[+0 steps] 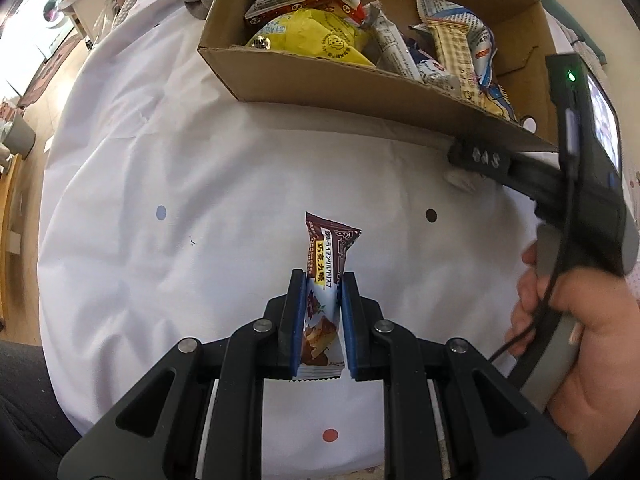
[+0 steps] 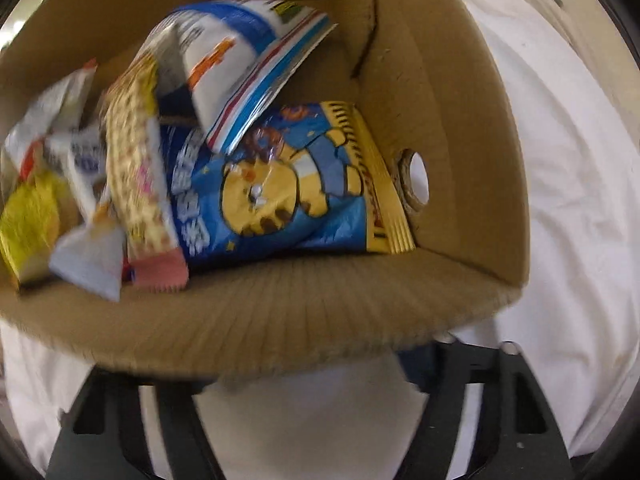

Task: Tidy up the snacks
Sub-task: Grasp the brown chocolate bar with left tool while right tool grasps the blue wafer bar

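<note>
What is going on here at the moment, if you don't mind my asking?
A person is sorting snacks with a handheld tool in each hand. The left tool is shut on a brown chocolate snack bar, held above the white cloth. The right tool is at the near wall of the cardboard box, its fingertips hidden under the box edge. Several packets already lie in the box, including a blue cartoon bag and a yellow packet.

Left gripper (image 1: 322,280) clamps a chocolate snack bar (image 1: 323,280).
Cardboard box (image 1: 320,92) of snacks sits at the white cloth's (image 1: 160,160) far edge.
</note>
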`<state>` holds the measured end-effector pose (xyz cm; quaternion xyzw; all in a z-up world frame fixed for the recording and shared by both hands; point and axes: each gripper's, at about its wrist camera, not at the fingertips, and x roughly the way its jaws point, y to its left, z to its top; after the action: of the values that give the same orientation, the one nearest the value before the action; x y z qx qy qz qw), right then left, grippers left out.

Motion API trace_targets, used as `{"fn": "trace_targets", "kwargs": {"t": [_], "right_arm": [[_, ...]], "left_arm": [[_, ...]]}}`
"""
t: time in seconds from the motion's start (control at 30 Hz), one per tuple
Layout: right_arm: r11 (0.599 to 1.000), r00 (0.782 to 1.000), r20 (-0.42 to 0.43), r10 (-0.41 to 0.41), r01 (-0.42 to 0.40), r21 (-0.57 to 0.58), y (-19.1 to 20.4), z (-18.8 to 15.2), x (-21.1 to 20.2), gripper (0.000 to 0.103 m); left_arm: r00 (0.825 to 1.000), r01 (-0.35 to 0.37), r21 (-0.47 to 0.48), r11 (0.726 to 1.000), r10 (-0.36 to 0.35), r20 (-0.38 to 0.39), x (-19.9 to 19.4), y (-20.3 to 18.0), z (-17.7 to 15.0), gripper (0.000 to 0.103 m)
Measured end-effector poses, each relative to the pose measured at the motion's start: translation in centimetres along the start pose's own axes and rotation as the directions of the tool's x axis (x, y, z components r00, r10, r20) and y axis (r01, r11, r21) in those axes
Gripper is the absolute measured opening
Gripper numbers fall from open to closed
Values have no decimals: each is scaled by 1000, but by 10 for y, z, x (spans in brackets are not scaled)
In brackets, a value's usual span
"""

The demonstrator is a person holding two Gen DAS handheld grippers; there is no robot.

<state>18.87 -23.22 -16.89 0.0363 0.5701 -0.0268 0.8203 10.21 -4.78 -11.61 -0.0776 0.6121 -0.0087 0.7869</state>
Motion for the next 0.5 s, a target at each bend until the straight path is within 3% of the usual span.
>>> {"fn": "trace_targets", "kwargs": {"t": [0.07,0.1,0.13,0.27,0.5], "right_arm": [[999,999,-8,37,-37,-1,-2,-6,-4,39],[996,996,-17,91,-91,0,-4,-10,-7,33],[992,991,-28,129,-129,0,-5,-14,-9,19],[964,962,-72,263,-264,-8,-11,-36,-20,19],[941,942,-99,320,-328,-84,4,-70,-46,19]], "left_arm": [[1000,4,-6,1000,-4,-1,0,1,1,14],[1000,6,-10,1000,-6,1,1,-7,0,14],[1000,9,-14,1000,-9,3,0,-6,1,14],[1000,13,-35,999,-12,26,-10,0,5,14],[998,10,-73,997,-6,58,-20,13,15,14]]}}
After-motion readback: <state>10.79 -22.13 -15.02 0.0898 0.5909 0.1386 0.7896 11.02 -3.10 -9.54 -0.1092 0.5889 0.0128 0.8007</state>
